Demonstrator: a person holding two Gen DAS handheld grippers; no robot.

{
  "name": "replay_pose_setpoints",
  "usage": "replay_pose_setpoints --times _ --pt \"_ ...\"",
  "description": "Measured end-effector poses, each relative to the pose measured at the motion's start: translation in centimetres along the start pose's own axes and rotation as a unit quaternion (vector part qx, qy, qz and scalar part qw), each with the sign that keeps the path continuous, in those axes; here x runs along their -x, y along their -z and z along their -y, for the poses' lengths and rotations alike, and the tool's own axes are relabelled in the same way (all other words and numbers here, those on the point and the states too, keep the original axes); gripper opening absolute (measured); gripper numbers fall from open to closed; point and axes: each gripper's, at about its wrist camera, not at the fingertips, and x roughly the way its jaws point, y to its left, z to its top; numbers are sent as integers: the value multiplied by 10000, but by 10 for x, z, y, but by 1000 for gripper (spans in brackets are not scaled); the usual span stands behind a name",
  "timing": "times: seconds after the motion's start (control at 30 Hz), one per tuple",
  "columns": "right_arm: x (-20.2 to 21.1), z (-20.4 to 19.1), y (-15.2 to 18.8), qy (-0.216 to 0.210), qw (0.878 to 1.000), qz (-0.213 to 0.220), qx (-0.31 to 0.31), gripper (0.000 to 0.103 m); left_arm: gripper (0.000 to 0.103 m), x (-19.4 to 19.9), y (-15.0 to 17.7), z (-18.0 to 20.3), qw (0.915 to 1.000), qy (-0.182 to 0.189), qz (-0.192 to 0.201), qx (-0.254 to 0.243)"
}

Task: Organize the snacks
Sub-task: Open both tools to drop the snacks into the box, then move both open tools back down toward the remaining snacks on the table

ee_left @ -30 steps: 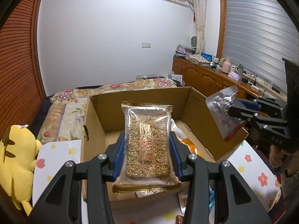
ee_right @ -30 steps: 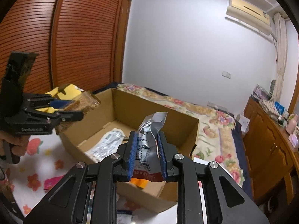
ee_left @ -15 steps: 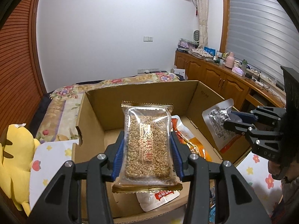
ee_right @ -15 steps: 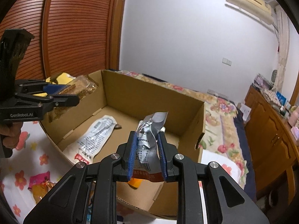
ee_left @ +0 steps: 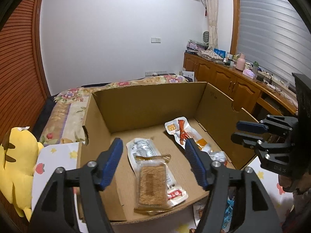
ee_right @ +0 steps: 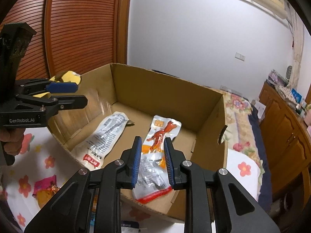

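Note:
An open cardboard box [ee_left: 147, 86] [ee_right: 167, 79] lies below both grippers. My left gripper [ee_left: 153, 145] is open, its jaws still opening, with nothing between the pads. Under it a clear grain bar packet [ee_left: 152, 186], blurred, is over a white packet [ee_left: 140, 149] on the box floor. My right gripper [ee_right: 152, 142] is over the box's near right corner, its jaws opening a little. A silver packet with an orange end [ee_right: 151, 178] lies below its pads, free of them. An orange chicken-foot packet [ee_right: 161, 134] lies mid-box.
A yellow plush toy [ee_left: 15, 167] sits left of the box on a flowered white cloth [ee_right: 243, 170]. Loose snack packets [ee_right: 45, 190] lie on the cloth in front of the box. A flowered bed [ee_left: 66, 114] and wooden cabinets [ee_left: 233, 85] lie beyond.
My left gripper opened and the grain bar packet dropped into the box. My right gripper came down over the box and let go of the silver packet, which now lies inside.

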Motion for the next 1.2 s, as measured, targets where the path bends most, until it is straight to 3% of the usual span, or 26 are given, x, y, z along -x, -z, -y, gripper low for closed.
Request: replay_pose_setpoints --times 0.03,0.07,0.13,0.33,0.6,0.77,1.2 --pt "3 0 1 7 10000 23 -23 30 79 2 -1 2 10000 -3 10 9" --pt "7 -1 2 14 10000 58 -49 34 82 6 0 3 10000 -4 57 15" --pt "16 -3 3 50 9998 133 -107 54 84 13 2 4 9999 -5 107 10" --pt "50 -9 12 191 9987 402 -251 91 103 38 9 15 9995 -3 311 -86" --pt "79 -11 31 236 9966 522 -598 96 103 57 37 28 9995 71 237 -172" --pt "86 -10 53 209 9964 368 -735 96 103 65 63 36 9997 140 97 -190" --pt "44 -26 117 -40 9960 -652 -603 90 103 62 121 48 9981 341 -505 -121"
